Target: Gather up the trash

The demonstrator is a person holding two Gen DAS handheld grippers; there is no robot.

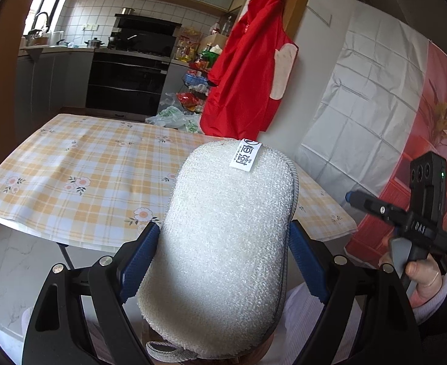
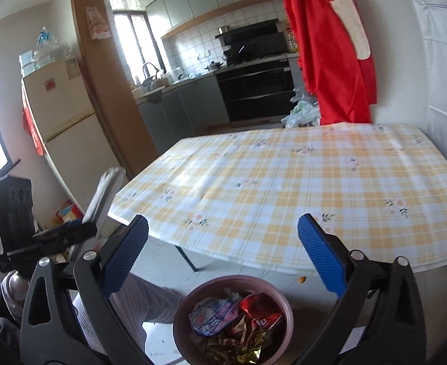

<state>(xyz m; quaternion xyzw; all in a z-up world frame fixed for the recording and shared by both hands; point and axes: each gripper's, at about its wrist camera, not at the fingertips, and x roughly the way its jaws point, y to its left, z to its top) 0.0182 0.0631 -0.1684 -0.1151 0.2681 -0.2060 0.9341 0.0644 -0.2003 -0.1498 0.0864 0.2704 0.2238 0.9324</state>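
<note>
My left gripper (image 1: 223, 258) is shut on a white oval scrubbing sponge (image 1: 226, 243) with a label tag and a grey loop, held upright in front of the table (image 1: 71, 167). In the right wrist view the sponge (image 2: 101, 194) shows edge-on at the left, in the left gripper (image 2: 77, 228). My right gripper (image 2: 223, 252) is open and empty, above a pink bin (image 2: 281, 304) on the floor that holds crumpled wrappers (image 2: 235, 319). The right gripper also shows in the left wrist view (image 1: 351, 196).
The table has a yellow plaid floral cloth (image 2: 284, 182). A red apron (image 1: 248, 70) hangs on the wall behind it. Plastic bags (image 1: 174, 118) lie on the kitchen floor. A fridge (image 2: 62, 115) stands at the left. A small orange scrap (image 2: 301, 279) lies under the table edge.
</note>
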